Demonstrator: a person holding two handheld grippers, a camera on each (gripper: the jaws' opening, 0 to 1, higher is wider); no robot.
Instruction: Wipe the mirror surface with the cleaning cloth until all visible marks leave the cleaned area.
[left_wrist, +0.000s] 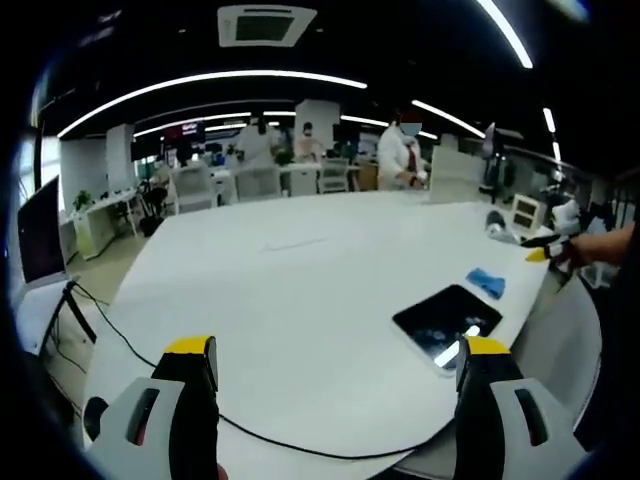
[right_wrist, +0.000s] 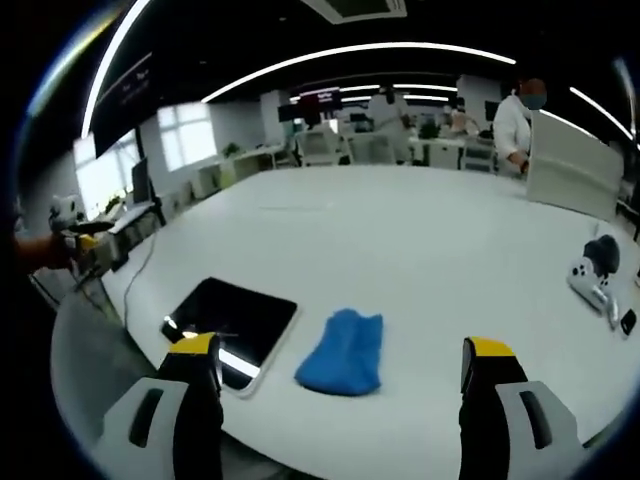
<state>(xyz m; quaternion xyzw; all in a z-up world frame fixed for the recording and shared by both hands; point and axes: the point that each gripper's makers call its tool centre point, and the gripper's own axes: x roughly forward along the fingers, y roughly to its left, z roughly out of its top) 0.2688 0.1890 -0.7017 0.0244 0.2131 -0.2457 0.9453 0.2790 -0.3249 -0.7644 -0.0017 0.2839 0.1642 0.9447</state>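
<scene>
A wide white desk carries everything. In the right gripper view the mirror, a dark rectangle with a pale rim, lies flat near the desk's front edge, just beyond and a little inward of the left jaw of the right tongs. The blue cloth lies crumpled just beside the mirror, between the two jaws as seen from this camera and apart from both. The right tongs stand wide open and hold nothing.

In the left gripper view the same mirror sits just ahead of the right jaw of the left tongs, with the cloth a short way beyond it, toward the desk's far side. The left tongs are also spread wide and empty, well apart from the cloth.

The left gripper view adds a black cable running across the desk's near corner and a monitor at the left. The right gripper view adds a white game controller near the desk's right edge and an upright white board behind it. People in white coats stand at desks in the background.
</scene>
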